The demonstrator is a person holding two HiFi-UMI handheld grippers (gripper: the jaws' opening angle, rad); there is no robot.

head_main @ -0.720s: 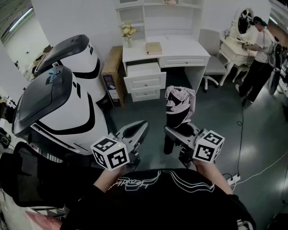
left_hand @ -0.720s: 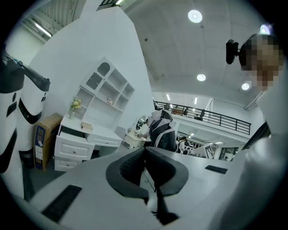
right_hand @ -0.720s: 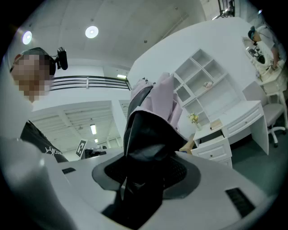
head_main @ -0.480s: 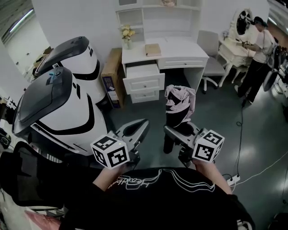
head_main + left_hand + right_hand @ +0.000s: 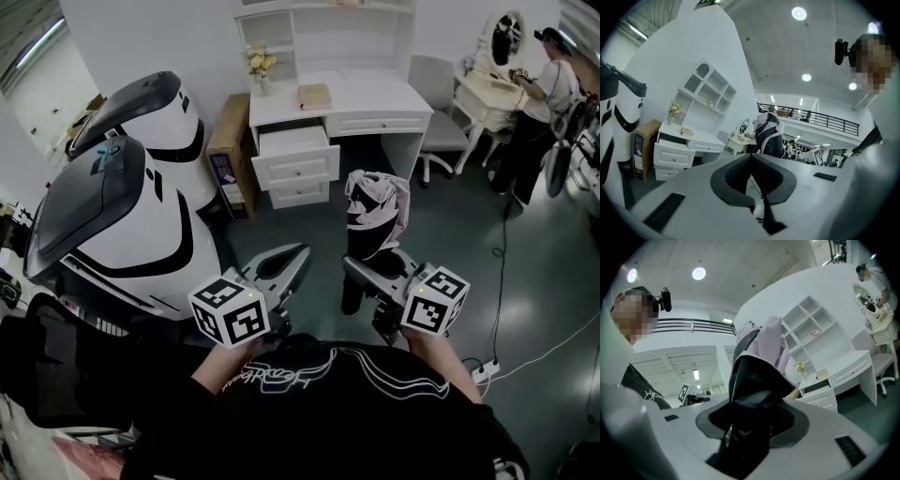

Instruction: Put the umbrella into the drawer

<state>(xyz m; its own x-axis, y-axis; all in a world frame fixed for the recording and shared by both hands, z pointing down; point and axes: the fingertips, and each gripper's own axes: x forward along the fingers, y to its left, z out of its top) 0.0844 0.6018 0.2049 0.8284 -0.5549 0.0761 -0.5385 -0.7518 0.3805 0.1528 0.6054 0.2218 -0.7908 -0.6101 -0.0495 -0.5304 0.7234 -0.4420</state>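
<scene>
The right gripper [image 5: 361, 277] is clamped on the folded black-and-pink umbrella [image 5: 375, 211], upright above the dark grey floor [image 5: 534, 262]. The left gripper [image 5: 295, 258] has its jaws together, empty. Ahead, the white desk [image 5: 375, 94] has its top drawer [image 5: 295, 142] open.

The person in the back [image 5: 553, 80] has moved nearer to the small dressing table [image 5: 483, 96] and now shows higher and further right in the head view. The white tabletop [image 5: 375, 94] and the open drawer [image 5: 292, 141] under it have slid a little up and left. The umbrella [image 5: 375, 211] in the right gripper [image 5: 372, 265] shows slightly higher too.
</scene>
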